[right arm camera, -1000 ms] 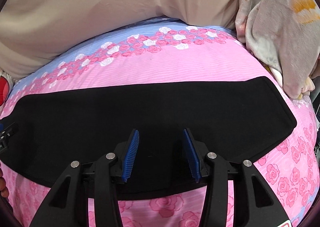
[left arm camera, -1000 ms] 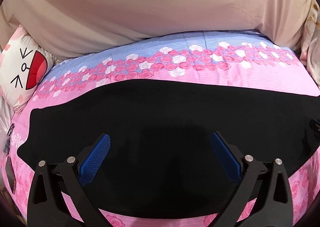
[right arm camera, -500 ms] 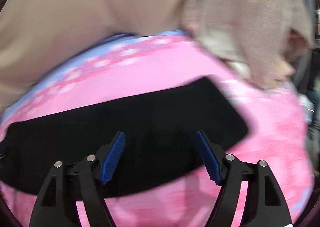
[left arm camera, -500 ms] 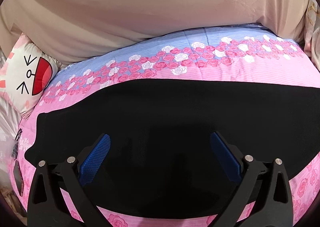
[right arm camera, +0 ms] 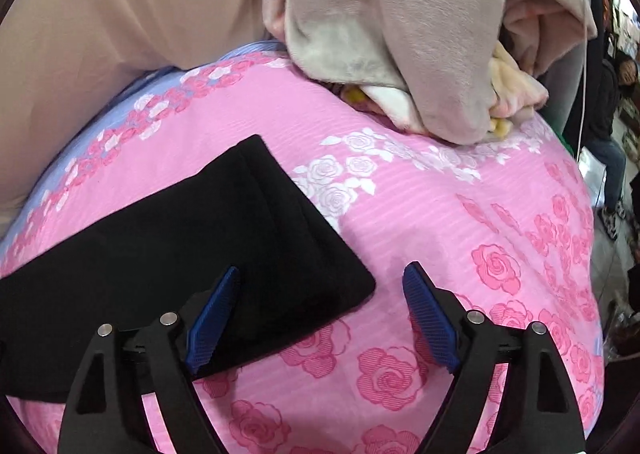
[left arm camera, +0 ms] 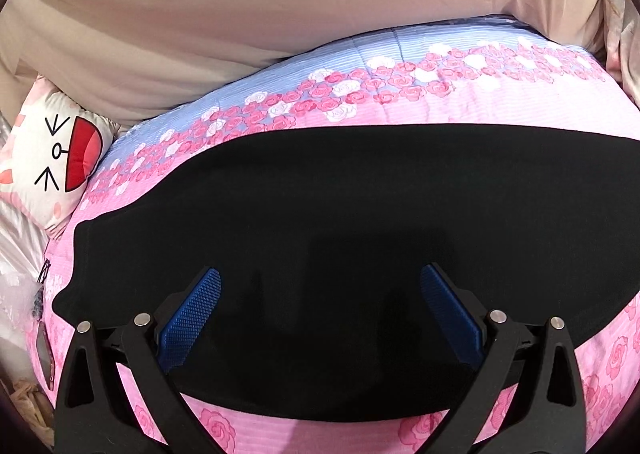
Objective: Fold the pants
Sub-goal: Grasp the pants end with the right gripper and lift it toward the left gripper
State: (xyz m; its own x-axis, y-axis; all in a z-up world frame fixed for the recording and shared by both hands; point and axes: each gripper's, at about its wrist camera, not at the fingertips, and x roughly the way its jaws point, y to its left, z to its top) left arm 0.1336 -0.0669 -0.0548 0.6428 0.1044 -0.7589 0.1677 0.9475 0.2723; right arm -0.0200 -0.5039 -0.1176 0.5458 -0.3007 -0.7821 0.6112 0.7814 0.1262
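Note:
The black pants (left arm camera: 360,222) lie flat as a long strip across the pink rose-print bed cover (left arm camera: 540,102). My left gripper (left arm camera: 320,314) is open and empty above the pants' near edge, toward their left end. In the right wrist view the pants' right end (right arm camera: 224,238) lies on the bed cover (right arm camera: 460,214). My right gripper (right arm camera: 320,314) is open and empty, hovering over the near right corner of the pants, with the left finger over the cloth and the right finger over the cover.
A beige sheet (left arm camera: 280,14) rises behind the bed. A white cartoon pillow (left arm camera: 52,158) lies at the far left. A bundled grey and pink blanket (right arm camera: 400,34) sits at the bed's far right. Beyond the right bed edge stand people (right arm camera: 612,94).
My right gripper opened wider and swung right to the pants' right end. My left gripper shifted slightly right and stayed open.

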